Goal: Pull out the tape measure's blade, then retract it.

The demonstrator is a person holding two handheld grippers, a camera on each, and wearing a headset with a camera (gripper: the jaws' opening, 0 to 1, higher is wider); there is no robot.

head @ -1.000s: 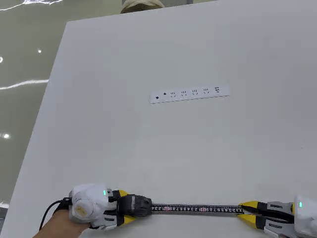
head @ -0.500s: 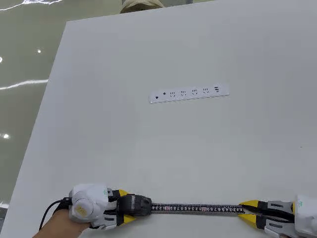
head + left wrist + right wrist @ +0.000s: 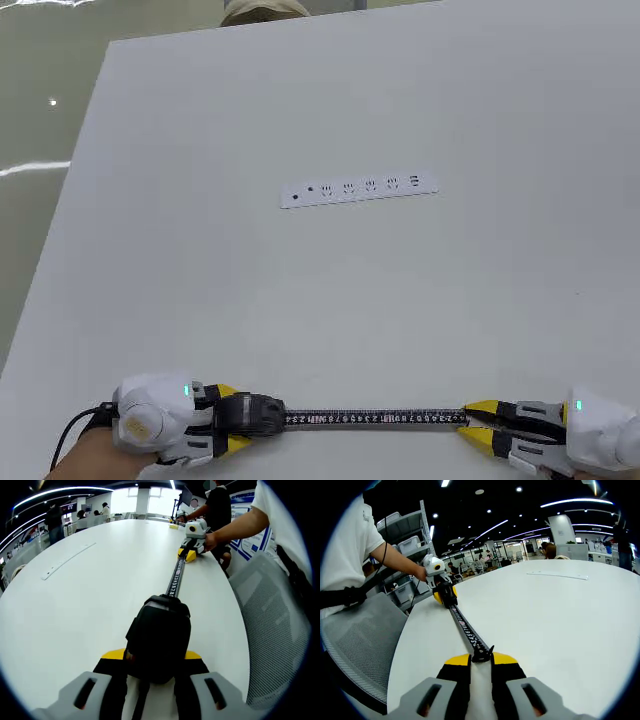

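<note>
White office table (image 3: 300, 100); left tongs (image 3: 232, 417) tight on tape measure (image 3: 257, 413), right tongs (image 3: 477, 421) on blade (image 3: 375, 417).

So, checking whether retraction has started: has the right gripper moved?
No: the right gripper sits the same against the power strip; just the camera shifted.

The blade (image 3: 375, 417) runs left to right along the near edge of the surface (image 3: 300, 290). At its left end is the case (image 3: 255, 414), held between the jaws of the left tool (image 3: 232, 417). Its right end sits pinched in the right tool (image 3: 472, 421). A power strip (image 3: 358, 189) lies farther back, mid-surface, well apart from the blade.
</note>
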